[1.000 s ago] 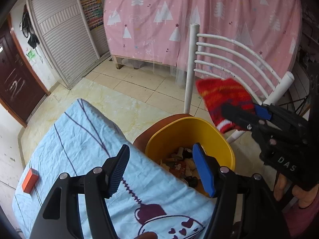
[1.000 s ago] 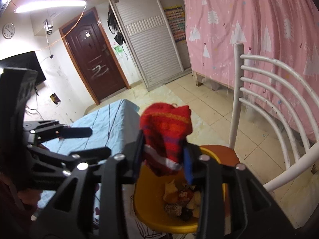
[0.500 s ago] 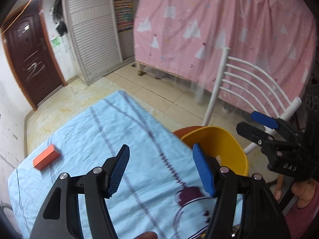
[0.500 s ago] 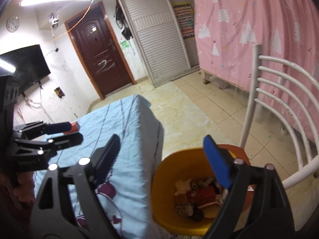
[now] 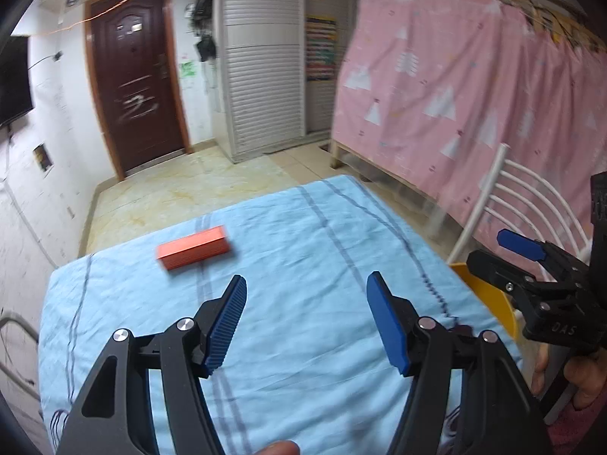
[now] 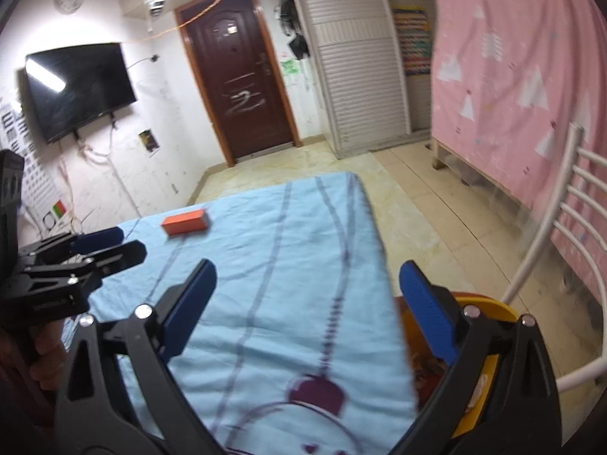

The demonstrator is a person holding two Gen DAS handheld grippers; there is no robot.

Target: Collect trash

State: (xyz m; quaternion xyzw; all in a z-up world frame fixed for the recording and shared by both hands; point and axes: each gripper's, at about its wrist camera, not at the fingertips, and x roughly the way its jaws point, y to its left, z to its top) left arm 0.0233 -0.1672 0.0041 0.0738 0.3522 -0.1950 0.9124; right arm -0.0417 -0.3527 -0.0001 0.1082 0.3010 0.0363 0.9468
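1. A blue-sheeted surface [image 5: 303, 265] fills the foreground, with a brown door [image 5: 136, 76] and pink curtain [image 5: 474, 113] behind it.
2. The orange box [image 5: 193, 247], probably the next trash, lies alone near the surface's far left part.
3. The left gripper [image 5: 305, 322] is released and empty; the right gripper [image 6: 307, 311] has just been opening, with nothing between its fingers.
4. Risk: a hurried, blurred approach could knock the box off the far edge.
5. The yellow bin [image 6: 489, 341] sits on the white chair [image 6: 561, 250]; scraps show dimly inside.
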